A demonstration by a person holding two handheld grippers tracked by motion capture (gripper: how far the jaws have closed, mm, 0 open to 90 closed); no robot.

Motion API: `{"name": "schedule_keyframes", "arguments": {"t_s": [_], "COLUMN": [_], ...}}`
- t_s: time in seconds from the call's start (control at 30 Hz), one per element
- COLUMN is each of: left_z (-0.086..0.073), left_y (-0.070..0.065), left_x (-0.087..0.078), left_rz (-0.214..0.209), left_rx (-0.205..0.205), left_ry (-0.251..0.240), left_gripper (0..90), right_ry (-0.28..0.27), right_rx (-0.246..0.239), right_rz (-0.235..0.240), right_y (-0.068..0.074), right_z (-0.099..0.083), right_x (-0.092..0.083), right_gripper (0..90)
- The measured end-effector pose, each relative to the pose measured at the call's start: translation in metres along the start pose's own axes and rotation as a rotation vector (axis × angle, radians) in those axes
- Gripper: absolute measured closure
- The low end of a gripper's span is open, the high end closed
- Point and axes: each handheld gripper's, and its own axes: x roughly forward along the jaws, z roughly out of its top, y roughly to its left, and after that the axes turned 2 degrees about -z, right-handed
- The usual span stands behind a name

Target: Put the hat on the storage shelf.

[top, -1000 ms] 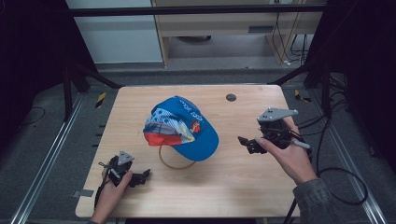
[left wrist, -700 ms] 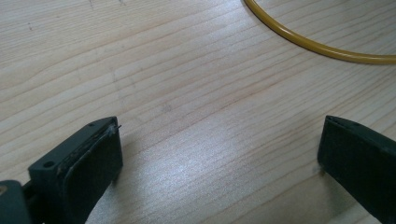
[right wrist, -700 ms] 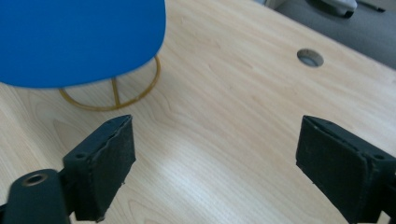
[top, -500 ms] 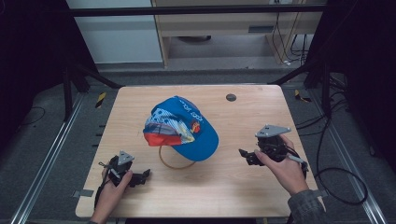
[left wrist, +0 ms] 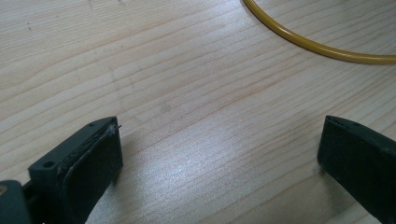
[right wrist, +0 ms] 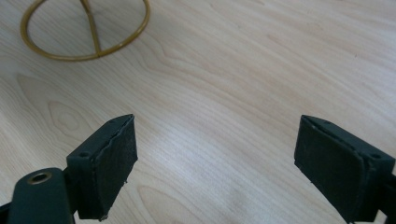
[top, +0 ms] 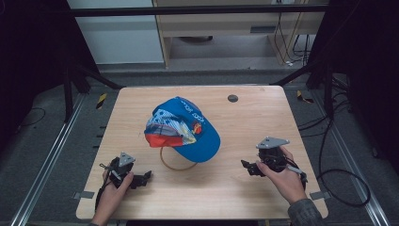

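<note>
A blue cap (top: 188, 127) with a red-edged patterned panel rests on a stand whose brass ring base (top: 176, 165) lies on the wooden table (top: 221, 197). My left gripper (top: 143, 178) lies low at the front left, open, with bare wood between its pads (left wrist: 219, 140) and the ring's rim (left wrist: 317, 46) just ahead. My right gripper (top: 248, 168) sits low at the front right, pointing left toward the stand. It is open (right wrist: 215, 144); its jaws have just closed a little with nothing between them. The ring base (right wrist: 84, 56) shows farther ahead.
A small dark round disc (top: 232, 98) sits near the table's far edge. Black frame posts stand at both sides. Cables trail on the floor at the right (top: 339, 188). Bare wood lies between the two grippers.
My right gripper has sunk from above the table's right side down to the tabletop, nearer the front edge. The left gripper and the cap have stayed put.
</note>
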Motion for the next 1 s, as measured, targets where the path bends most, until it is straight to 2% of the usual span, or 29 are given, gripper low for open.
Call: {"name": "schedule_keyframes", "arguments": {"t_s": [0.4,0.67,1.0], "left_z": [0.0,0.0,0.0], "left_y": [0.0,0.0,0.0], "left_x": [0.0,0.0,0.0], "left_rz": [0.0,0.0,0.0], "left_rx": [-0.001,0.0,0.0], "left_ry": [0.0,-0.001,0.0], "left_gripper": [0.0,0.0,0.0], "right_ry": [0.037,0.033,0.021], "right_rx": [0.03,0.046,0.109], "right_rz": [0.003,0.009,-0.041], "right_y": [0.0,0.002,0.001], "right_z": [-0.019,-0.025,-0.036], "right_x": [0.013,0.021,0.037], "right_gripper": [14.0,14.0,13.4]}}
